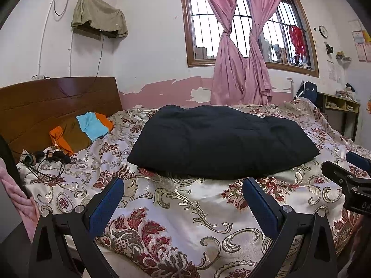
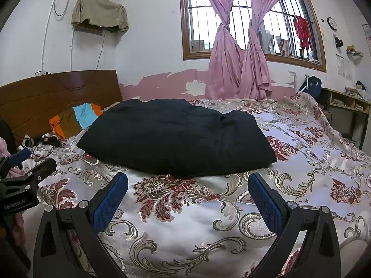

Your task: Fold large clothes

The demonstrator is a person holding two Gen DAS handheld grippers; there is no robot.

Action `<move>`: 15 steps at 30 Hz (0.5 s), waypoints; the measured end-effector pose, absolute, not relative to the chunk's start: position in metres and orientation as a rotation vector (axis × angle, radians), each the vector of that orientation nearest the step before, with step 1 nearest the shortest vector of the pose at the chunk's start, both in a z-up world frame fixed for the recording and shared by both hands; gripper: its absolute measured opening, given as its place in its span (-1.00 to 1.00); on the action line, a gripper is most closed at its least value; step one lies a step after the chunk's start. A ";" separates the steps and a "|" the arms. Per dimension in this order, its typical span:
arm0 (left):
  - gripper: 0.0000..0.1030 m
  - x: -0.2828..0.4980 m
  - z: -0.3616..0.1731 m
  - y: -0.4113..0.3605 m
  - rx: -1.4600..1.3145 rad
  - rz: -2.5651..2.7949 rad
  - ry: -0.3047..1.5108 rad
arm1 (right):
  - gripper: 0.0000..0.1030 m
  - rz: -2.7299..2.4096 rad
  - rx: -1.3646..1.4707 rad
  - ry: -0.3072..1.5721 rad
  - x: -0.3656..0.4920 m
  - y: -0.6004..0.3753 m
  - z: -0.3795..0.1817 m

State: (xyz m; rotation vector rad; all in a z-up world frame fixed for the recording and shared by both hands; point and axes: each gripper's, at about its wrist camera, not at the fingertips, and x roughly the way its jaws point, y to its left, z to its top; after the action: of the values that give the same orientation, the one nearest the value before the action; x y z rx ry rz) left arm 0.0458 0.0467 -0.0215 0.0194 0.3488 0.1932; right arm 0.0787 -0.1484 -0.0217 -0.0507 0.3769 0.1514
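Black garment (image 1: pixel 220 139) lying as compact folded bundle mid-bed, toward far edge of bedspread (image 1: pixel 180 208). Left gripper (image 1: pixel 183 197) and right gripper (image 2: pixel 187 192) spread wide, empty, near front edge. Fits fold finished, or further fold pending.

The left hand-held gripper (image 1: pixel 183 180) fills the bottom of its frame: two black angular arms with triangular cut-outs, silver round screws at the joints, and flat fingers (image 1: pixel 105 205) faced with blue textured pads. The right hand-held gripper (image 2: pixel 187 176) is built the same. At the left edge of the right wrist view, the other unit's black body bears white "GenRobot.AI" lettering.
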 end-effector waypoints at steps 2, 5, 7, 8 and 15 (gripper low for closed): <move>1.00 0.046 -0.021 0.047 0.022 0.192 0.347 | 0.97 0.151 -0.050 0.377 0.079 -0.148 -0.022; 1.00 0.046 -0.021 0.048 0.024 0.190 0.346 | 0.97 0.151 -0.050 0.377 0.079 -0.149 -0.021; 1.00 0.046 -0.021 0.048 0.024 0.191 0.347 | 0.97 0.152 -0.050 0.377 0.079 -0.149 -0.021; 1.00 0.046 -0.021 0.048 0.025 0.191 0.347 | 0.97 0.152 -0.050 0.377 0.079 -0.149 -0.022; 1.00 0.046 -0.021 0.048 0.025 0.191 0.347 | 0.97 0.151 -0.050 0.377 0.079 -0.149 -0.021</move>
State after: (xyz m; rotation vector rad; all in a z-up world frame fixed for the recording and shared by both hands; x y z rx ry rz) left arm 0.0461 0.0480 -0.0213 0.0249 0.3470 0.1914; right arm 0.0788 -0.1486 -0.0214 -0.0502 0.3770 0.1513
